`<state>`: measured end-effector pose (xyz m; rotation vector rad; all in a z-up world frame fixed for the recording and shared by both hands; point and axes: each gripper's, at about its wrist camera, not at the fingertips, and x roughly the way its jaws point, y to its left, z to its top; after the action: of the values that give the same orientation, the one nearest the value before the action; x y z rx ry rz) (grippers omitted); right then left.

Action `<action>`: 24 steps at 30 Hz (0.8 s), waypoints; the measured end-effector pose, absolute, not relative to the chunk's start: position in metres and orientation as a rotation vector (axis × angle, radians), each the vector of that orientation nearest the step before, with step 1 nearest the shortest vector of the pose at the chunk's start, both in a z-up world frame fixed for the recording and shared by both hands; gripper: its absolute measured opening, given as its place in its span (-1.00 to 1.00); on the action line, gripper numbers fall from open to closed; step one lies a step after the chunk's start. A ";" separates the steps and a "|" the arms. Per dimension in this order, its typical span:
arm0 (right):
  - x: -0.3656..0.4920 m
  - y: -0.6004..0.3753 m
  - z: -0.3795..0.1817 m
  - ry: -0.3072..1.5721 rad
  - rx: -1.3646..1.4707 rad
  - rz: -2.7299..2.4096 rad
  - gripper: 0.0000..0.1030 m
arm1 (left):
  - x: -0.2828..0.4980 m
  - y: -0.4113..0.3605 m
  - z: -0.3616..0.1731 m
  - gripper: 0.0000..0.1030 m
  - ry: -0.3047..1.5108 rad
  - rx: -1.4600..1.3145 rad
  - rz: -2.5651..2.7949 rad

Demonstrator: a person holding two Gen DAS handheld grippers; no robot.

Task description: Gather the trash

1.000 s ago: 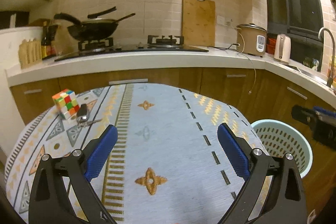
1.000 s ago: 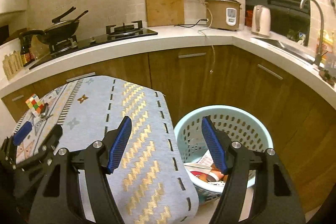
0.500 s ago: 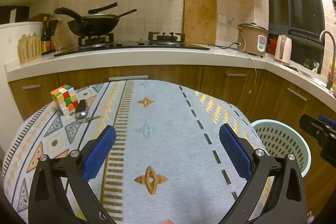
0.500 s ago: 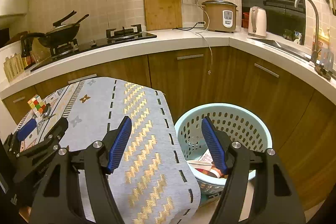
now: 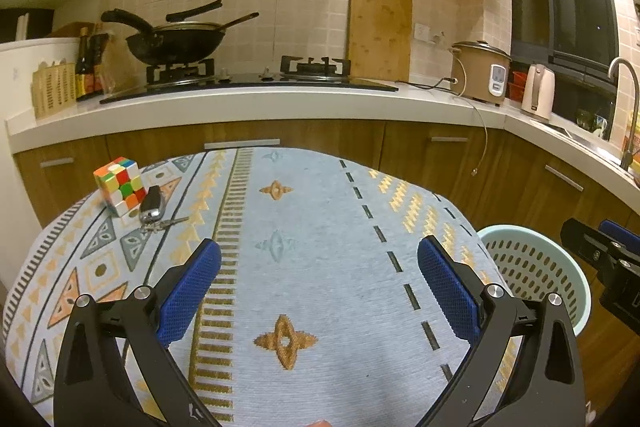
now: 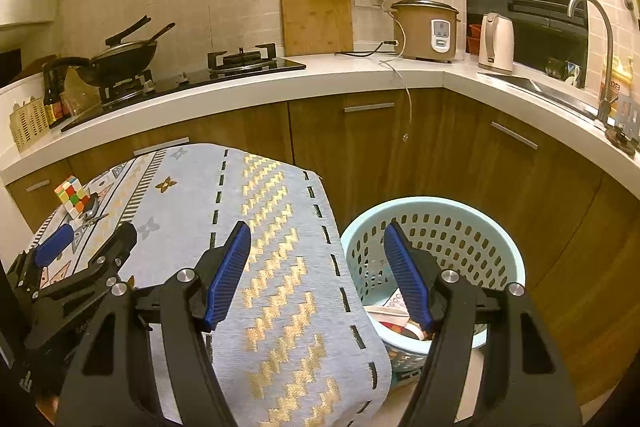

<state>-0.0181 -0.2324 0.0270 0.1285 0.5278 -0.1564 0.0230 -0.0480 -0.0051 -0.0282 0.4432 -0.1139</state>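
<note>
Pale blue woven cloth with gold zigzags, dashed black lines and diamond motifs covers a desk (image 5: 320, 267) in a warmly lit kitchen. The left gripper (image 5: 319, 287) hangs above the middle of the cloth with its 2 blue-padded fingers (image 5: 188, 291) spread wide and nothing between them. The right gripper (image 6: 316, 275) is also spread wide and holds nothing; it sits over the desk's right edge, with 1 finger above the cloth and the other above a basket. That pale mint plastic laundry-style basket (image 6: 496, 239), perforated with slots, stands on the floor just beside the desk's right side, in front of brown wooden cabinets (image 6: 400, 155). Trash (image 6: 394, 311) lies in the bottom of the basket: crumpled paper and packaging with red and white print, partly hidden by the right gripper's finger. At the far left corner of the desk sits a scrambled colour cube (image 5: 119, 185), and touching it on its right is a black car key fob with metal keys (image 5: 152, 209). Behind the desk runs a white counter (image 5: 256, 103) carrying a black gas hob (image 5: 248, 79) with a dark wok (image 5: 176, 41) on the left burner, a wooden cutting board (image 5: 379, 31) leaning upright against the tiled wall, a tan rice cooker (image 5: 480, 71) and a cream electric kettle (image 5: 540, 97). A curved steel tap (image 6: 592, 55) rises over the sink at the far right.
</note>
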 end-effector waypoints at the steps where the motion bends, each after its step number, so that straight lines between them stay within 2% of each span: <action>1: -0.019 -0.233 0.027 0.528 0.130 -0.154 0.27 | 0.023 -0.048 -0.005 0.85 0.443 -0.028 -0.114; 24: -0.020 -0.232 0.030 0.524 0.129 -0.155 0.27 | 0.023 -0.049 -0.006 0.85 0.451 -0.013 -0.115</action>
<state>-0.0200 -0.2323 0.0295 0.1290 0.5238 -0.1548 0.0234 -0.0495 -0.0061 -0.0133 0.4505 -0.1149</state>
